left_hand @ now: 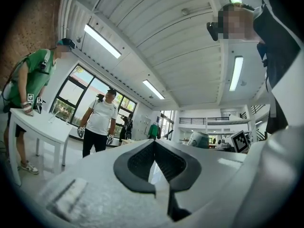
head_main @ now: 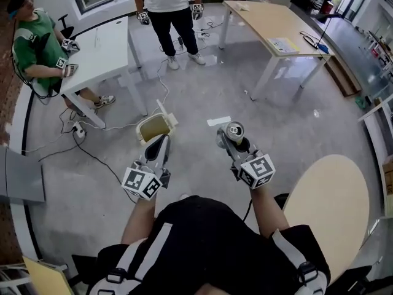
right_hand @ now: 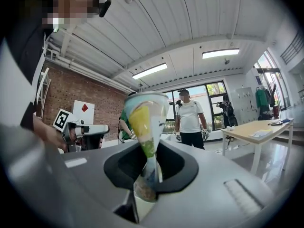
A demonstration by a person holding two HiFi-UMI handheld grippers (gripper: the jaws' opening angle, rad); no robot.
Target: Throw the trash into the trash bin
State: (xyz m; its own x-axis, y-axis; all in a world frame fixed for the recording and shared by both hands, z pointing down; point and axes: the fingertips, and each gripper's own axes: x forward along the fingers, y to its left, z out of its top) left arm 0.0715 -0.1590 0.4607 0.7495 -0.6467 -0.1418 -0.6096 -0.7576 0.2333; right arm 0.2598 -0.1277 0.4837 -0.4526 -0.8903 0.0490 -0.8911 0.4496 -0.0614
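Observation:
A squashed drink can with a yellow and green label stands upright in my right gripper, which is shut on its pinched body and carries it above the grey floor. The small beige trash bin with a raised white lid stands on the floor ahead and to the left. My left gripper hovers just short of the bin's near rim, its jaws shut with nothing between them. In the left gripper view the can shows at the right.
A person in green sits at a white table at the left. Another person stands beyond the bin. A wooden table is far right, a round table near right. Cables and a paper scrap lie on the floor.

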